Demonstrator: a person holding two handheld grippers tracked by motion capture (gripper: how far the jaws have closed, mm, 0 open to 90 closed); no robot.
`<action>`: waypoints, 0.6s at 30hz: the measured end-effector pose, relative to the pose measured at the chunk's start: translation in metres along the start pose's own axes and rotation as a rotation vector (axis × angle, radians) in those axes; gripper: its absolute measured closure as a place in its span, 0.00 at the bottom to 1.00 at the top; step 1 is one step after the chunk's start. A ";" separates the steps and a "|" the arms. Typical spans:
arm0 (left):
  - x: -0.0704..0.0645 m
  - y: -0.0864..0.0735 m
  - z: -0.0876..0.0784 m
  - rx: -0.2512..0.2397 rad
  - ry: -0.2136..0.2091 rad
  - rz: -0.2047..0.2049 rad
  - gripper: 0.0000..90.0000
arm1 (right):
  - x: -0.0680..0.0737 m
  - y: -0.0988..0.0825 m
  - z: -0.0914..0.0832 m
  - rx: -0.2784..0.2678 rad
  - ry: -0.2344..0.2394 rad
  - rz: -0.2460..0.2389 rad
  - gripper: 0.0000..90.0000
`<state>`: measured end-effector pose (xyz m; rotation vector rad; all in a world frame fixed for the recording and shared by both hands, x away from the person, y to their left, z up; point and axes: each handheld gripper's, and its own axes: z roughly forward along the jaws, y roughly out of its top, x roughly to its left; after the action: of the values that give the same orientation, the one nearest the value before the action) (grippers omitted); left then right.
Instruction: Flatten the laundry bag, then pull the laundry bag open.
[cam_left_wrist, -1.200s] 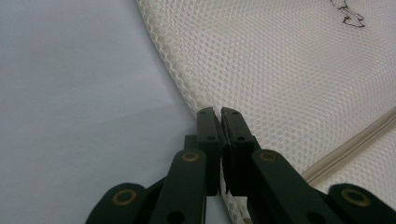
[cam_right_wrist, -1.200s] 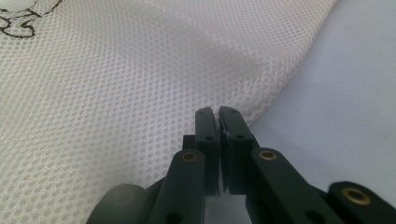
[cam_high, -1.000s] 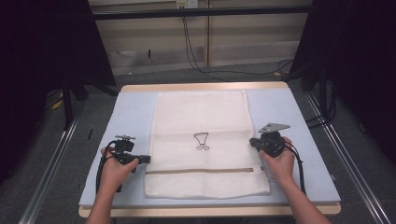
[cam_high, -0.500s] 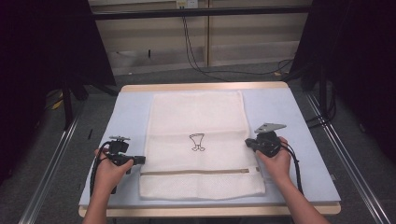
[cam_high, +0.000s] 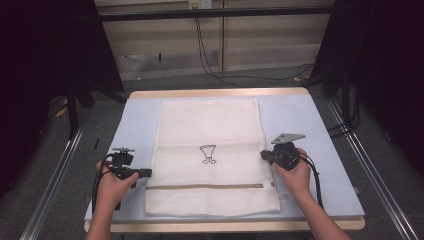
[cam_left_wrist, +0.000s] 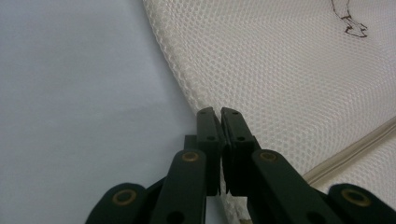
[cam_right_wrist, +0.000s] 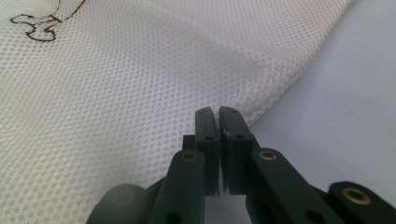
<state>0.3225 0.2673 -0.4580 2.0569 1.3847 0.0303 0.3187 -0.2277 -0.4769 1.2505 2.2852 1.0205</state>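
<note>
Two grippers (cam_high: 146, 173) (cam_high: 263, 155), fingers closed, seemingly pinch the mesh bag's (cam_high: 210, 130) edges.

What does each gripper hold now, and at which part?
Each shut gripper pinches a side edge of the white mesh laundry bag: left gripper the left edge, right gripper the right edge, both above the beige zipper.
</note>
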 end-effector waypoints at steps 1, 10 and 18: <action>0.000 0.000 0.000 0.000 0.003 0.003 0.97 | 0.000 0.000 0.000 0.000 0.005 0.005 0.96; -0.006 0.007 -0.006 -0.064 0.024 0.030 0.79 | 0.001 0.001 -0.006 -0.041 -0.010 -0.002 0.83; -0.023 0.017 0.001 -0.075 -0.025 0.042 0.75 | 0.004 -0.003 -0.016 -0.082 0.013 -0.006 0.83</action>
<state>0.3270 0.2440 -0.4424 2.0176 1.3056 0.0732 0.3052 -0.2326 -0.4677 1.2074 2.2309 1.1114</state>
